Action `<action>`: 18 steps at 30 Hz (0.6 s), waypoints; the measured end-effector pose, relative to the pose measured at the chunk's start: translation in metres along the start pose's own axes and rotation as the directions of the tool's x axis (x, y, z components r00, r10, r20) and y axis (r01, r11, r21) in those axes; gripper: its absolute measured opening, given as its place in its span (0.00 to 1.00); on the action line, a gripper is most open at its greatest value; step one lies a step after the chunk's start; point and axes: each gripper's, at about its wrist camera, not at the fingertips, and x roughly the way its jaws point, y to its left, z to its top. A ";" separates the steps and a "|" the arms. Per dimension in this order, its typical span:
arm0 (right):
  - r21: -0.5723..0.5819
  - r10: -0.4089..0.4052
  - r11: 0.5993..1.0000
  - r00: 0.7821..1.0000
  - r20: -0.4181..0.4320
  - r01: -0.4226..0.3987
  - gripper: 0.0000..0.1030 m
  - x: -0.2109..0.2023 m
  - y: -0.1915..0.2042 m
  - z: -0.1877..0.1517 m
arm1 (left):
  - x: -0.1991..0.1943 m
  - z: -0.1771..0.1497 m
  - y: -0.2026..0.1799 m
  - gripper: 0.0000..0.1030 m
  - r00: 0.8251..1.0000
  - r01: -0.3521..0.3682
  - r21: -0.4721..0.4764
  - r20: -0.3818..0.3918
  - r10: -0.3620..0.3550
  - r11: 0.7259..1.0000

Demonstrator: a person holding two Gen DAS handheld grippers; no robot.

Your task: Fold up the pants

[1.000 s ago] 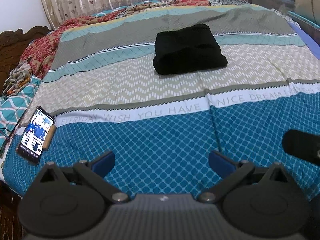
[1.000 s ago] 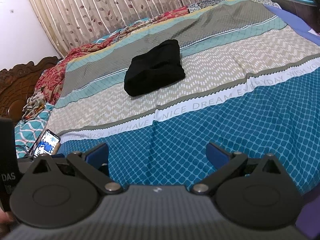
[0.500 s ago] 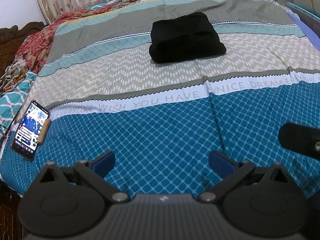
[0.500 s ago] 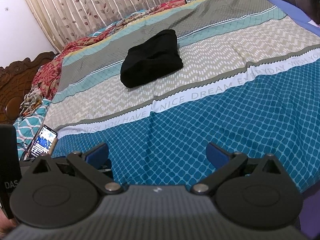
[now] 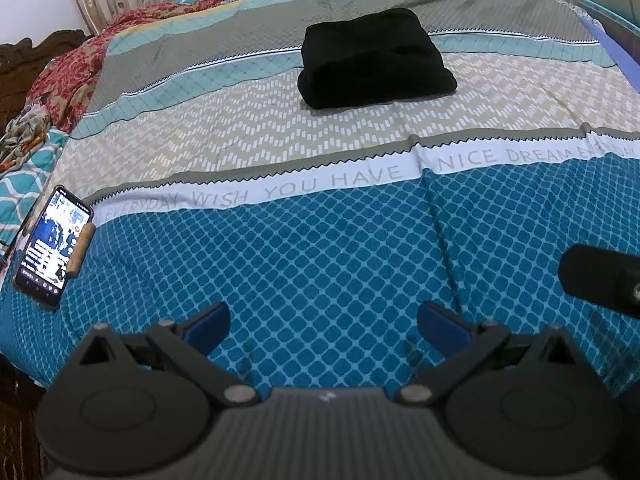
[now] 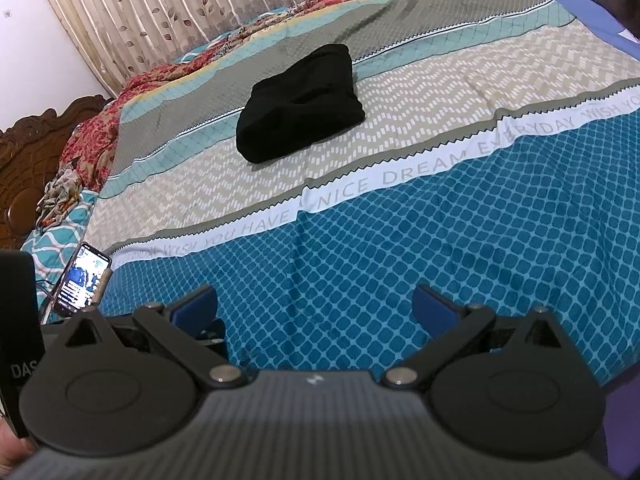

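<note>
My left tongs (image 5: 323, 322) and right tongs (image 6: 315, 306) had drawn nearer, both released and empty, the pants (image 5: 374, 58) seemingly folded already.

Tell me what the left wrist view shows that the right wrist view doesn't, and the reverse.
Only the left wrist view shows the left tongs, open and empty over the blue diamond part of the bedspread, with a dark rounded piece of the other tool at the right edge.

Only the right wrist view shows the right tongs, also open and empty, plus the white wall and most of the carved headboard.

Both show the folded black pants lying far ahead, untouched, and the lit phone at the bed's left edge.
</note>
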 end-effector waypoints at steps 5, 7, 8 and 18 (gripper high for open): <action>0.004 0.000 1.000 1.000 -0.007 0.000 1.00 0.001 0.001 -0.001 | 0.003 -0.001 0.000 1.00 1.000 -0.001 0.000 -0.009 0.001 1.000; 0.005 -0.001 1.000 1.000 -0.008 0.001 1.00 0.002 0.001 -0.002 | 0.003 -0.001 0.000 1.00 1.000 -0.001 -0.001 -0.011 0.001 1.000; 0.006 -0.002 1.000 1.000 -0.009 0.002 1.00 0.001 0.002 -0.002 | 0.003 -0.001 0.000 1.00 1.000 -0.001 -0.002 -0.012 0.001 1.000; 0.003 -0.002 1.000 1.000 -0.008 0.002 1.00 0.002 0.002 -0.001 | 0.002 -0.002 0.001 1.00 1.000 0.010 -0.005 -0.011 -0.010 1.000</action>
